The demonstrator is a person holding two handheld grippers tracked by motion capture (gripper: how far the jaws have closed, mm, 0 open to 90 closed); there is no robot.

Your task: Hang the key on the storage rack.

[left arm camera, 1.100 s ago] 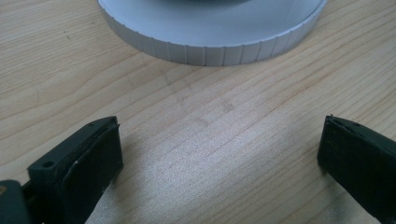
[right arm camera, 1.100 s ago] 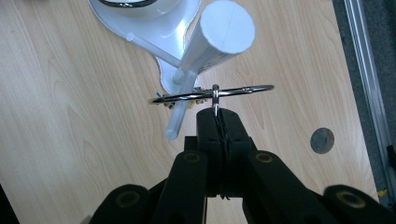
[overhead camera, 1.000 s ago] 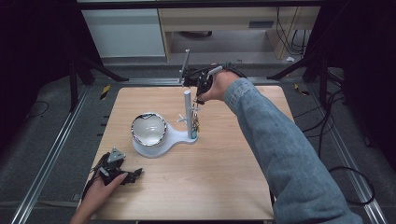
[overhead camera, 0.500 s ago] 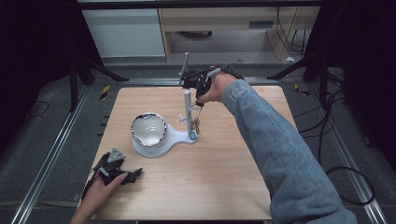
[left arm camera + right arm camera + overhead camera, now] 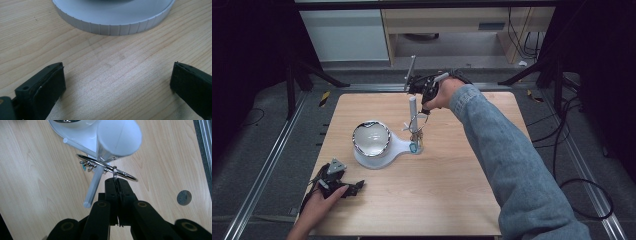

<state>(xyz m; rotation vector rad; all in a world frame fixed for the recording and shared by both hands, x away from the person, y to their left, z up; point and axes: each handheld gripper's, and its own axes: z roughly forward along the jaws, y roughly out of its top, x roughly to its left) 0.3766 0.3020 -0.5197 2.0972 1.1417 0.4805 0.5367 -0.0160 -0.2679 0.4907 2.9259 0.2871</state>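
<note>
Taking the white stand [image 5: 384, 150] as the landmark and going left to right: the left gripper [image 5: 343, 188] rested on the counter [image 5: 452, 200] near the person's edge, left of and nearer than the stand's round base, its jaws spread wide with bare wood between them; in the left gripper view the ribbed rim of that base [image 5: 112, 26] lay just ahead, untouched. On the base sat a shiny round bowl [image 5: 371, 138], and at the stand's right end rose a white post [image 5: 413, 107] with a thin crossbar [image 5: 93, 186]. A metal ring [image 5: 106, 167] carrying small charms encircled that post, and the right gripper [image 5: 116, 181], coming from the post's far right side, had its jaws pressed together on the small loop threaded on the ring, so the ring hung around the post above the crossbar. The main risk, as I judged it, was the ring catching on the crossbar or the post's top if it was lifted at a slant; that snag could tip or drag the light stand, since the left gripper was not steadying the base. The pinch was also on a very small loop, so a sideways pull could make it slip free and drop the ring down the post. The dangling charms could tangle on the crossbar as well.
</note>
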